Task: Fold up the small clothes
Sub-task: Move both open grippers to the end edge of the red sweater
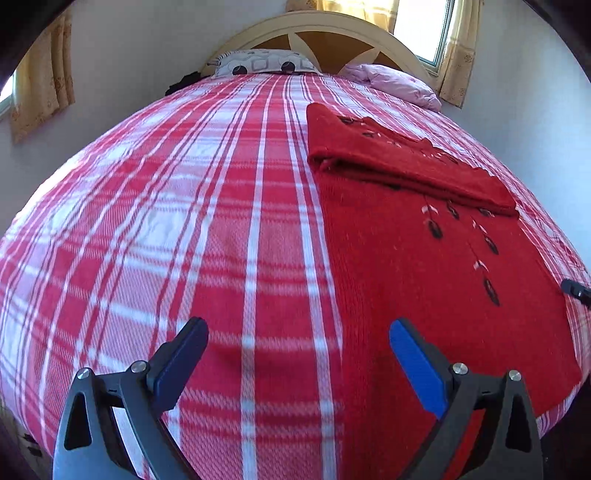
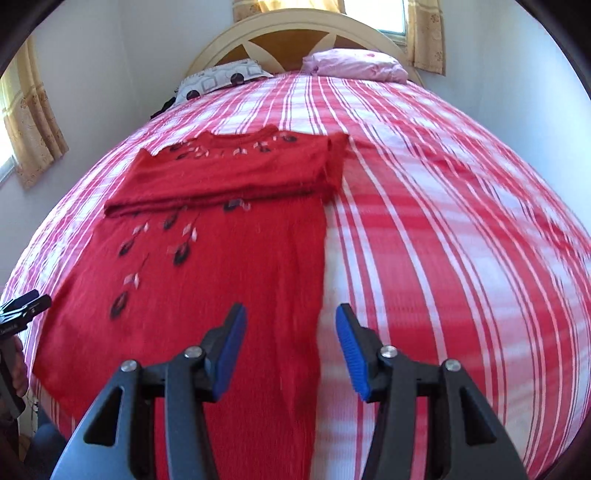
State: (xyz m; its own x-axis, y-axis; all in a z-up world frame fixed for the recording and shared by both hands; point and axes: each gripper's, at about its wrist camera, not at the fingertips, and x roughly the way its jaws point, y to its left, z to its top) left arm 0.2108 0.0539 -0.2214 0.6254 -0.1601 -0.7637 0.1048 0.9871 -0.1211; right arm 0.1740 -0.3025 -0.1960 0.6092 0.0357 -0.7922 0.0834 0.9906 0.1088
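1. Holding my left gripper [image 1: 298,339] over the red-and-white plaid woven bedspread [image 1: 184,221], I see its two blue-padded jaws spread wide with nothing between them; only bare plaid shows in the gap.
2. My right gripper [image 2: 291,325] hangs released as well, its ribbed blue pads apart and empty. Below the gap runs the right-hand edge of the garment.
3. The task's thing, a red knitted sweater with dark leaf-shaped embroidery [image 2: 207,266], lies flat on the bedspread. In the right wrist view it fills the area from 9 o'clock to the centre; in the left wrist view it sits from 1 to 5 o'clock.
4. Its upper part, with the neckline, is folded over into a thicker band [image 2: 229,177] lying across the body; the lower body stretches towards me in a single layer.
5. At 12 o'clock stands a cream arched wooden headboard [image 2: 295,33], with a white pillow printed with black circles [image 2: 218,79] at 11 and a pink pillow [image 2: 354,62] just right of it.
6. Yellowish patterned curtains [image 2: 29,122] hang at 10 o'clock beside a window.
7. At 9 o'clock in the right wrist view my left gripper's black body pokes in; it bears small white lettering, too blurred to read.
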